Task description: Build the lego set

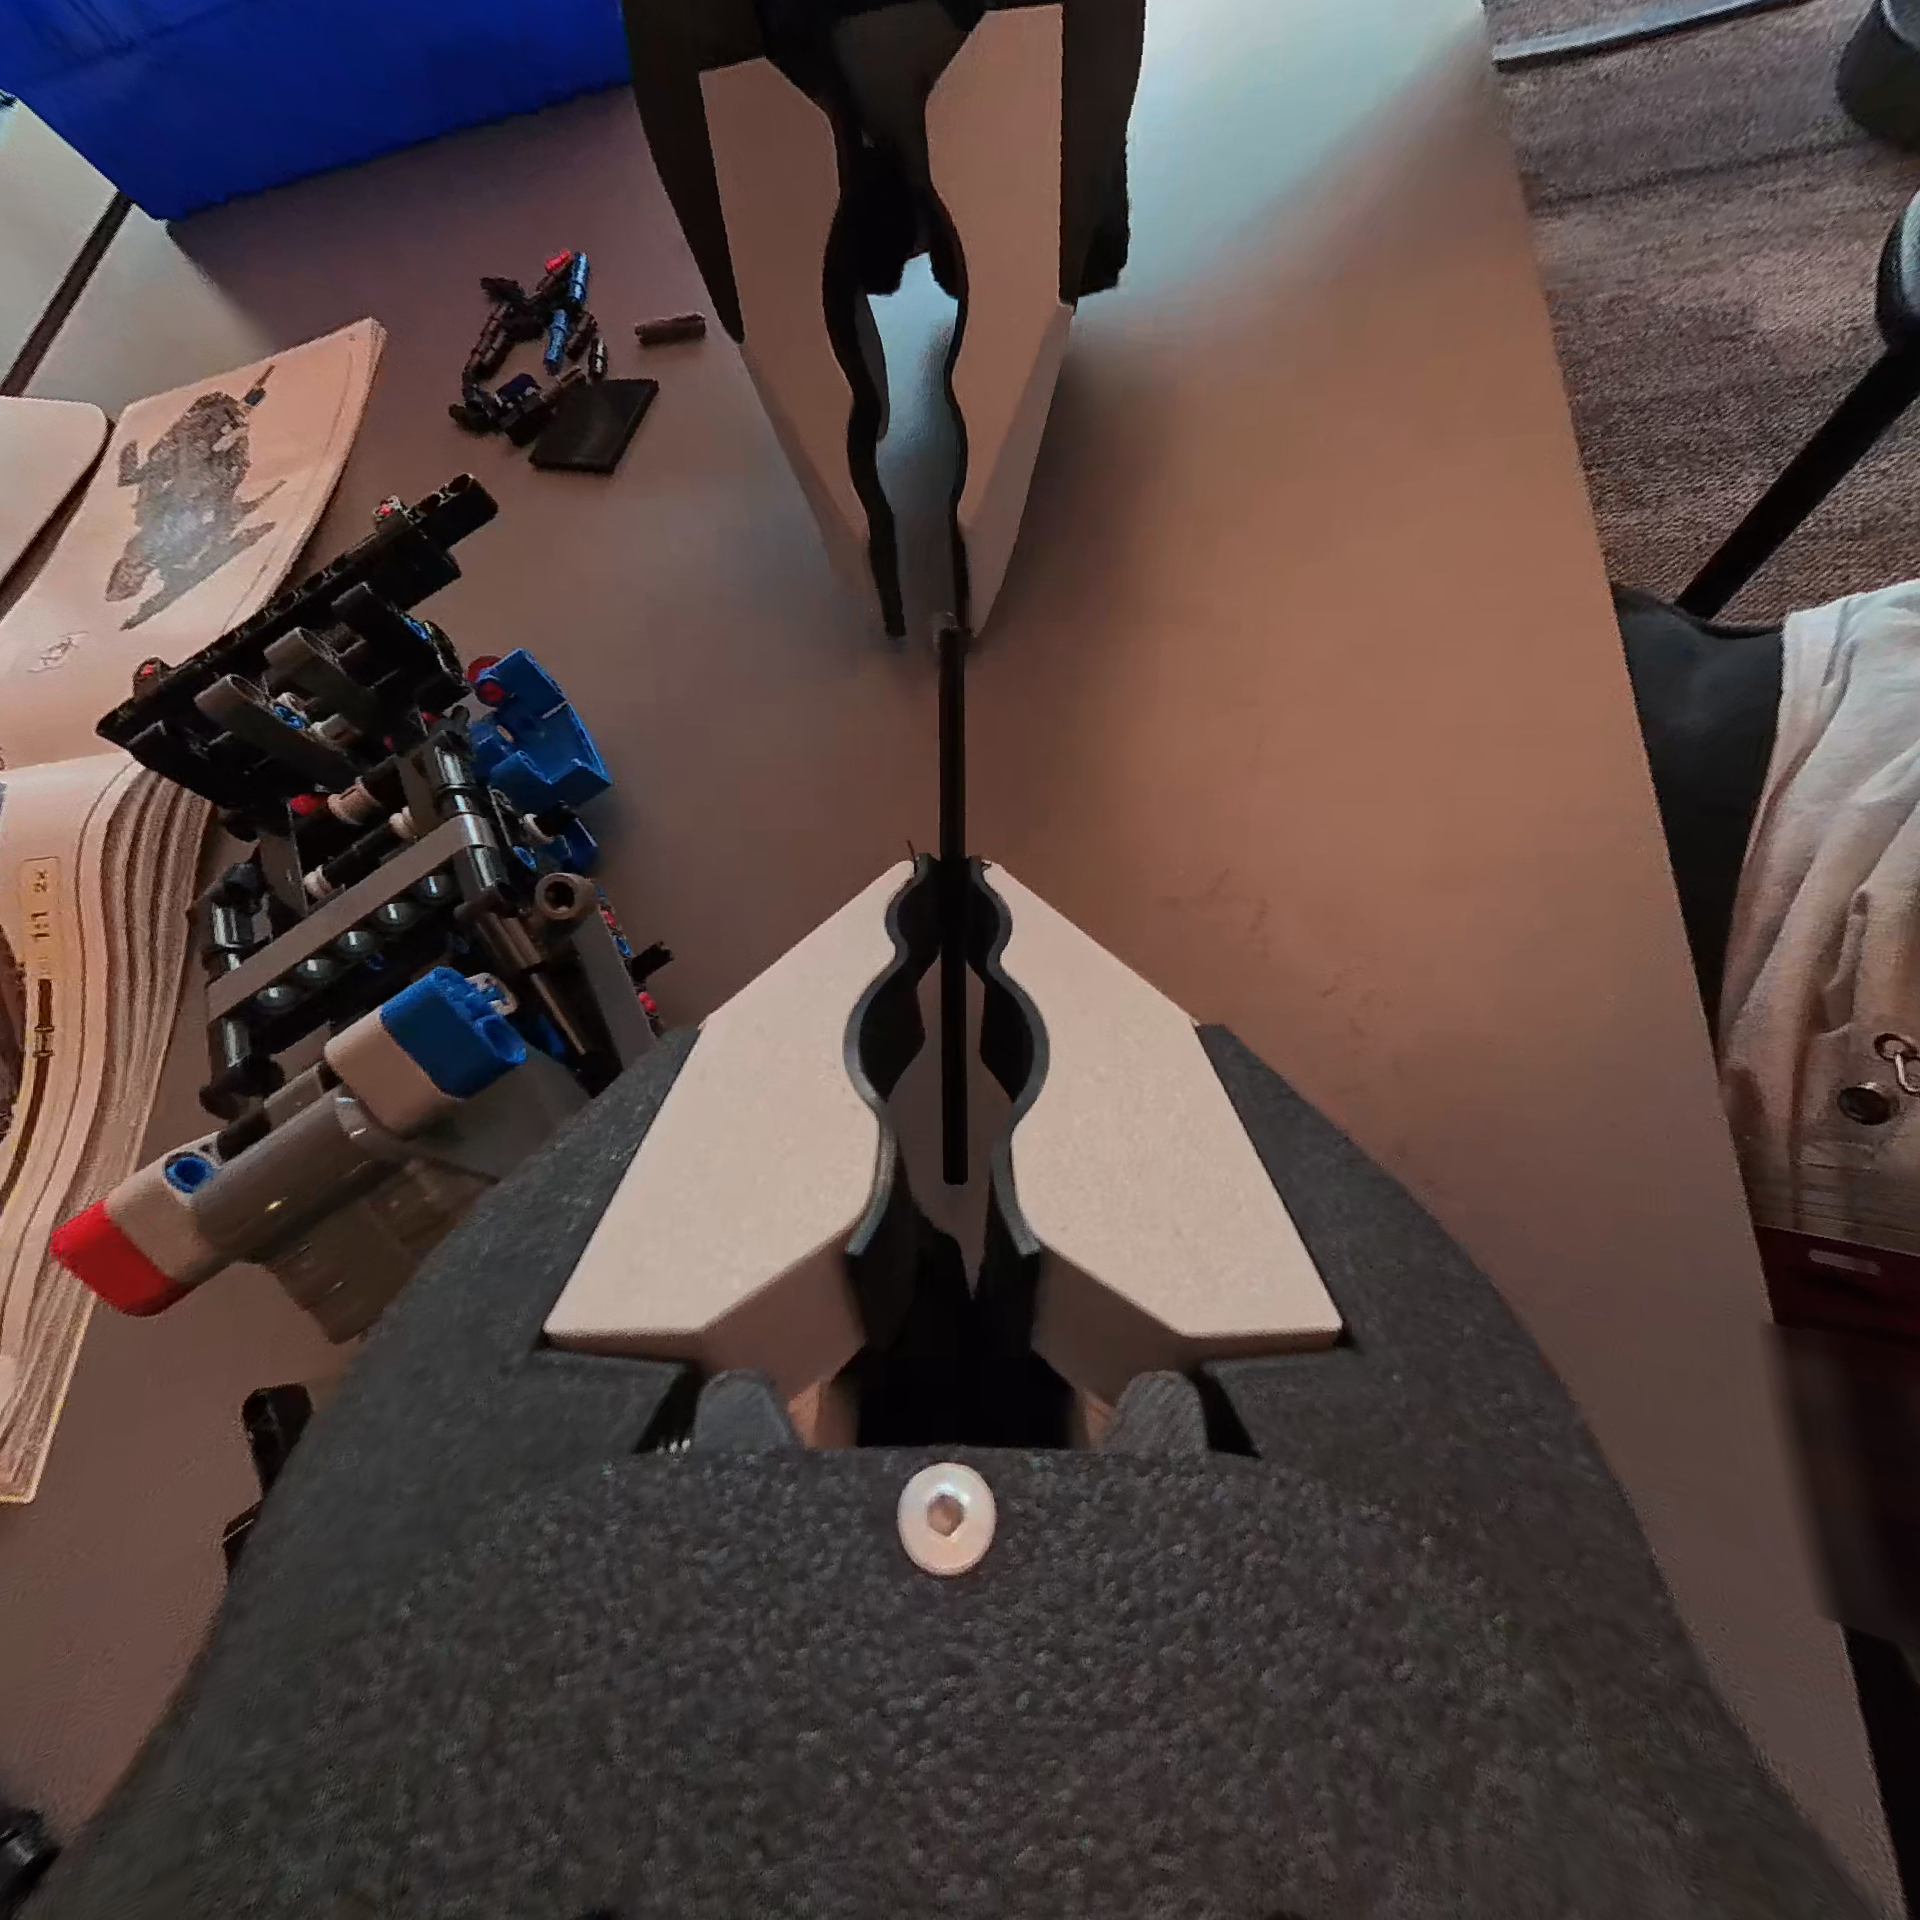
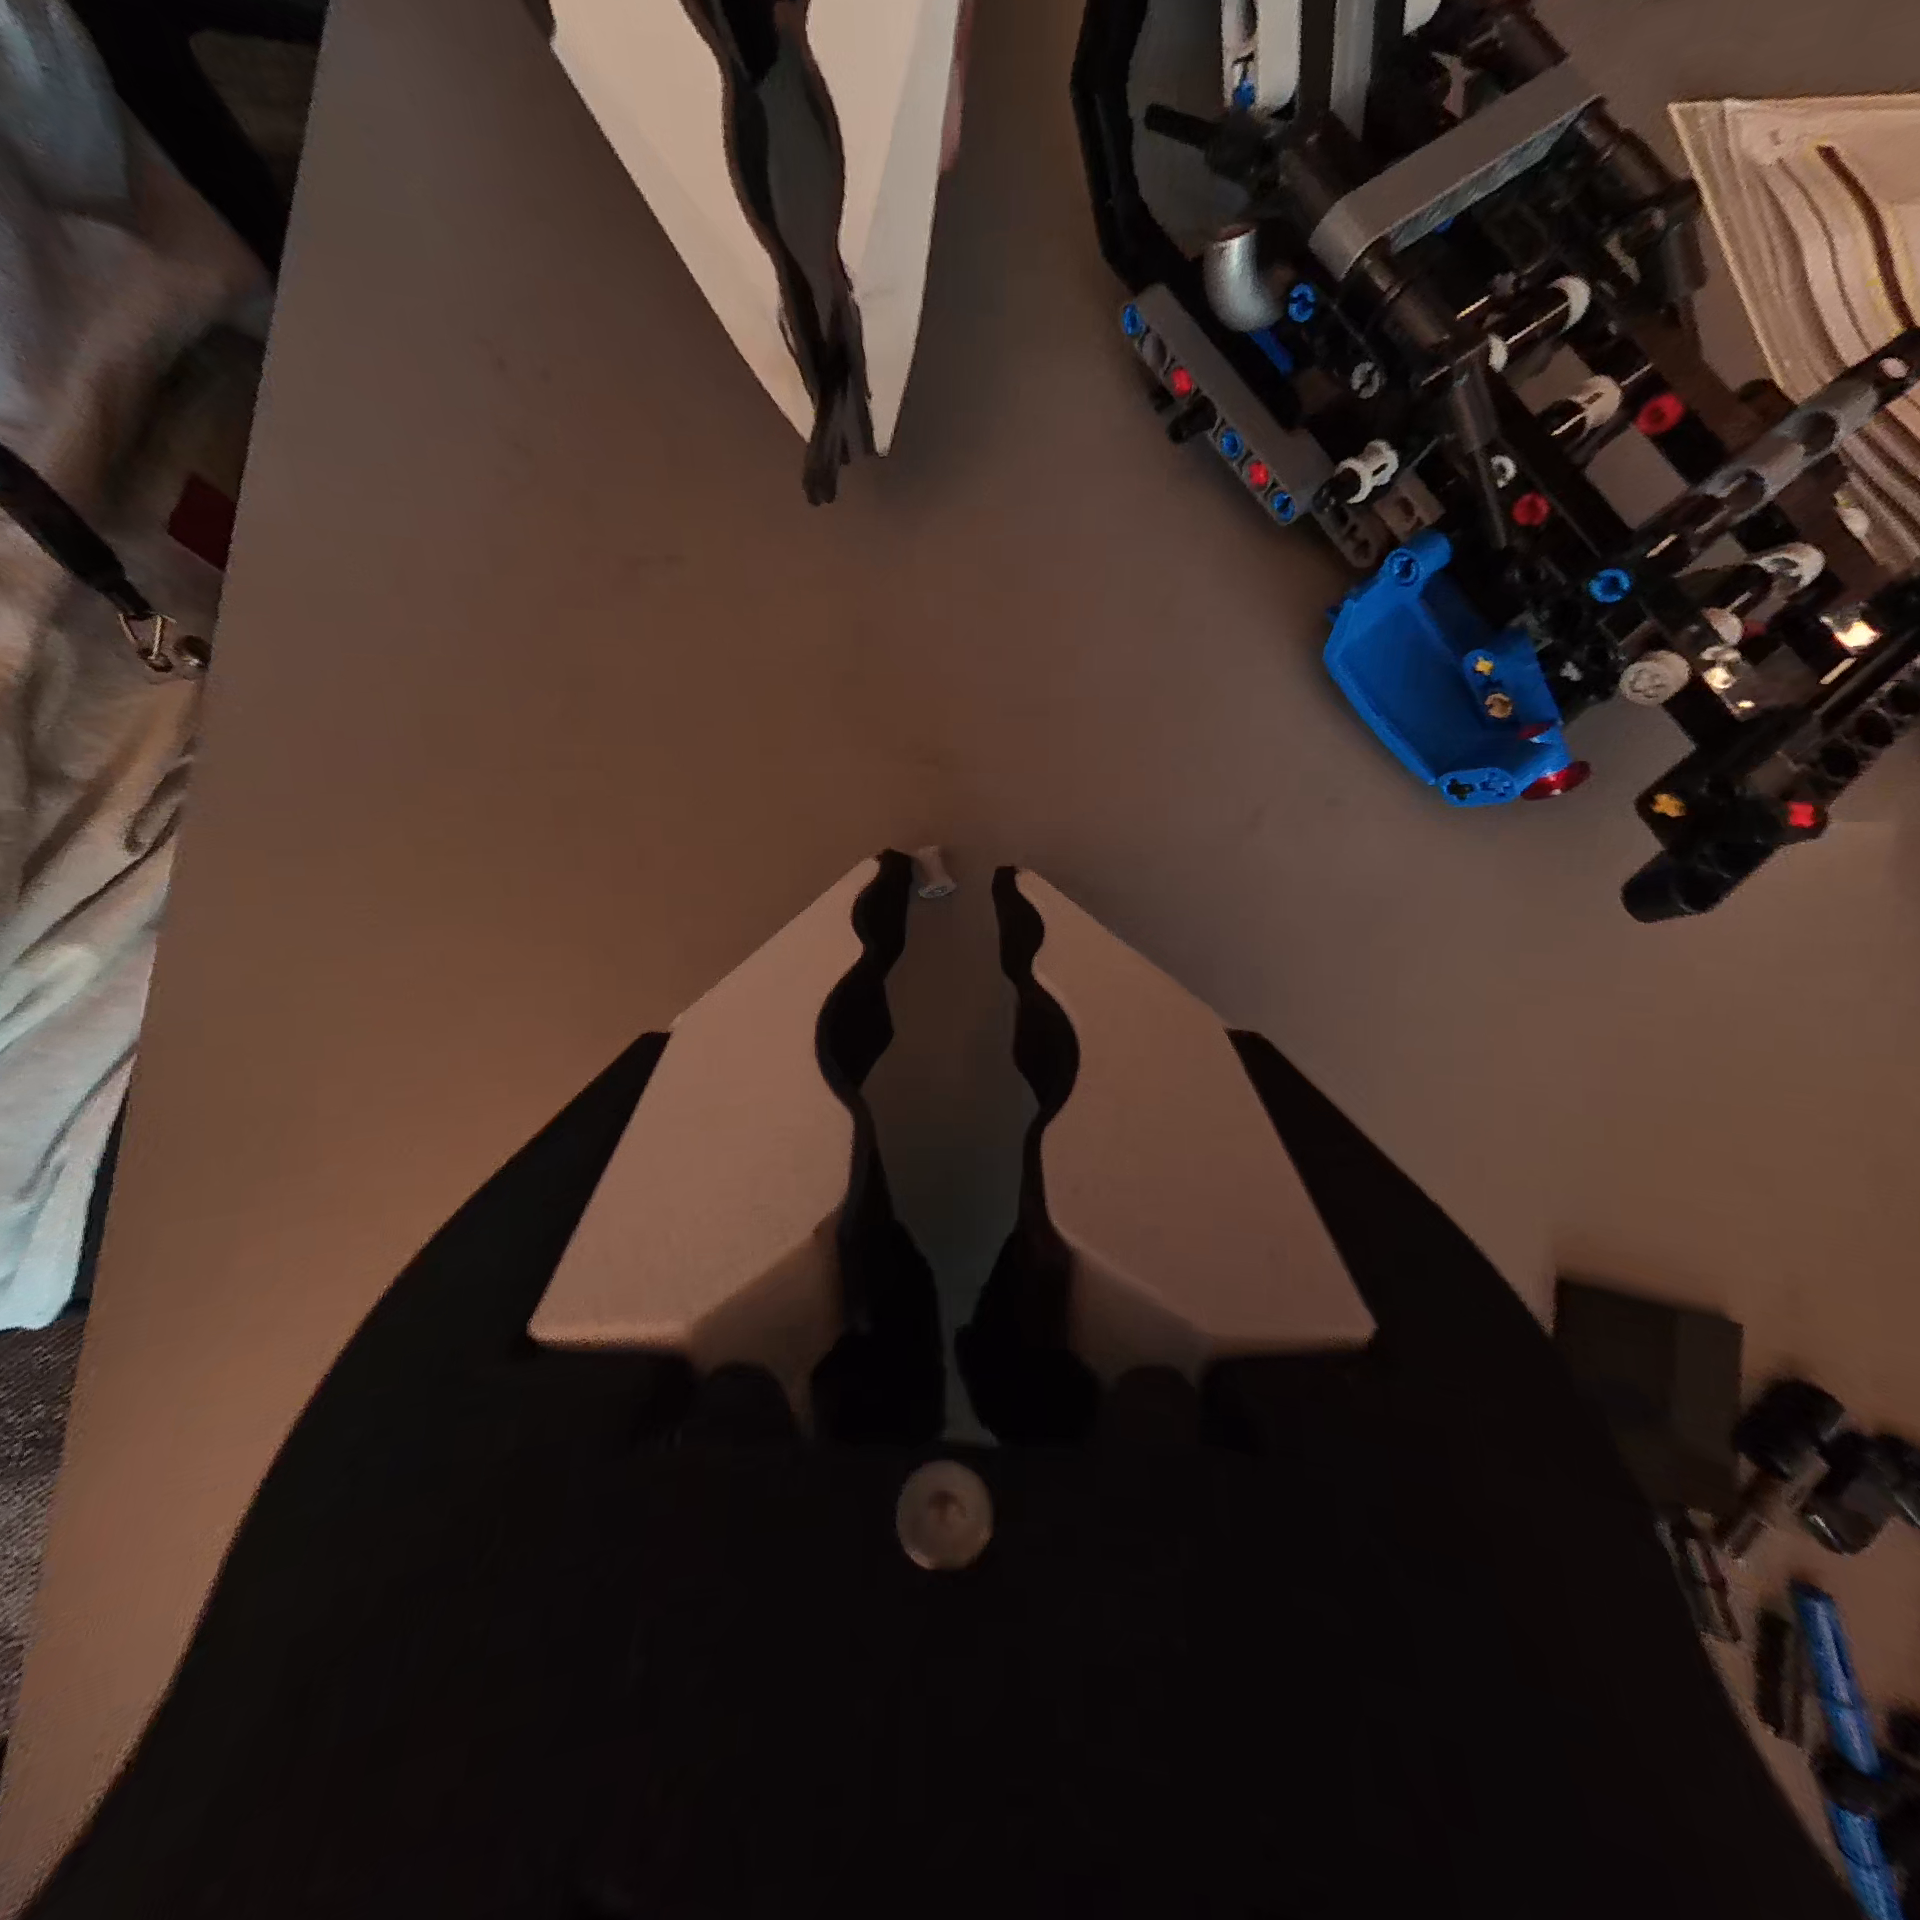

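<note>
My left gripper (image 1: 948,868) is shut on a long thin black axle (image 1: 952,769) that sticks straight forward over the tan table (image 1: 1299,727). The axle's far end carries a small dark piece and lies between the fingertips of my right gripper (image 1: 928,623), which faces it from the far side. In the right wrist view my right gripper (image 2: 943,873) is slightly open, with a small grey piece (image 2: 932,875) between its tips, beside the left finger. The left gripper (image 2: 836,457) shows ahead, blurred. The axle does not show in that view.
The part-built black, grey and blue model (image 1: 364,852) lies left of my left gripper and also shows at the upper right of the right wrist view (image 2: 1507,436). Loose small parts (image 1: 551,353) and instruction booklets (image 1: 208,488) lie beyond. A blue bin (image 1: 312,83) stands far left. A pale garment (image 1: 1829,883) lies at the right table edge.
</note>
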The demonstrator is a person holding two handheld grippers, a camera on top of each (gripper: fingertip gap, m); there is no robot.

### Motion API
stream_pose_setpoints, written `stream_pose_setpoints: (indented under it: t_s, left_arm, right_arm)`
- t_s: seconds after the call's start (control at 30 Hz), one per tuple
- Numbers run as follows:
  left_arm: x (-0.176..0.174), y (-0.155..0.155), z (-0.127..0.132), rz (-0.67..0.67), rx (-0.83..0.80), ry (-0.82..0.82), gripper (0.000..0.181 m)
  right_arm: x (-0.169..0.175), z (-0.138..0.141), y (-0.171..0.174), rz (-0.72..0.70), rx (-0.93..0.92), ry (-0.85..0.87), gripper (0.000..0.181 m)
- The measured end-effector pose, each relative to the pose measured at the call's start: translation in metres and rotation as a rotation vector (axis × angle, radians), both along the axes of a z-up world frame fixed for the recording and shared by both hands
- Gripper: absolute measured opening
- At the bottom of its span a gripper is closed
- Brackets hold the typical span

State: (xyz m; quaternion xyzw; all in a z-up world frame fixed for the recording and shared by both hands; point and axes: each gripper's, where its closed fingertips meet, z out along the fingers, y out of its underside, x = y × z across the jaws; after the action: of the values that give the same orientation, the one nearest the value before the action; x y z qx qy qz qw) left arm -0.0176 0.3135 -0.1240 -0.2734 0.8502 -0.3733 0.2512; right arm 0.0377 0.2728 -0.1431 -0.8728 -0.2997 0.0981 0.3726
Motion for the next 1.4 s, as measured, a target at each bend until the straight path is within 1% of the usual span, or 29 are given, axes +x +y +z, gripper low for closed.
stream_pose_setpoints:
  t_s: [0.03, 0.17, 0.27, 0.33, 0.4, 0.47, 0.57, 0.7, 0.9, 1.2, 1.4]
  left_arm:
    - [0.0, 0.0, -0.001, -0.001, 0.006, -0.002, 0.003]
    - [0.001, 0.001, 0.0, 0.005, 0.039, -0.028, 0.002]
    - [0.004, 0.006, -0.001, 0.025, 0.086, -0.06, 0.002]
    - [0.008, 0.01, -0.001, 0.045, 0.133, -0.096, 0.003]
    - [0.011, 0.014, -0.001, 0.059, 0.199, -0.149, 0.003]
    - [0.012, 0.015, 0.002, 0.058, 0.267, -0.213, 0.003]
    - [0.01, 0.011, 0.004, 0.038, 0.352, -0.289, 0.003]
    - [0.007, 0.005, 0.007, 0.017, 0.398, -0.342, 0.003]
    - [0.005, 0.003, 0.008, 0.012, 0.432, -0.361, 0.002]
    - [0.006, 0.008, 0.002, 0.011, 0.494, -0.364, 0.002]
    - [0.006, 0.009, 0.003, 0.009, 0.497, -0.364, 0.002]
  right_arm:
    - [0.0, -0.002, 0.0, 0.007, -0.003, -0.007, 0.015]
    - [-0.003, -0.002, 0.002, 0.015, 0.034, -0.033, 0.006]
    - [-0.004, -0.002, 0.003, 0.014, 0.048, -0.05, 0.006]
    - [-0.006, 0.001, 0.002, 0.006, 0.023, -0.043, 0.005]
    - [-0.014, 0.016, 0.004, -0.015, 0.046, -0.014, 0.005]
    - [-0.021, 0.034, 0.008, -0.038, 0.114, -0.051, 0.005]
    - [-0.03, 0.044, 0.009, -0.061, 0.11, -0.11, 0.005]
    - [-0.038, 0.04, 0.009, -0.058, 0.06, -0.138, 0.005]
    - [-0.046, 0.038, 0.009, -0.037, 0.032, -0.147, 0.005]
    - [-0.046, 0.04, 0.011, -0.045, 0.034, -0.157, 0.005]
    - [-0.044, 0.038, 0.012, -0.047, 0.02, -0.191, 0.005]
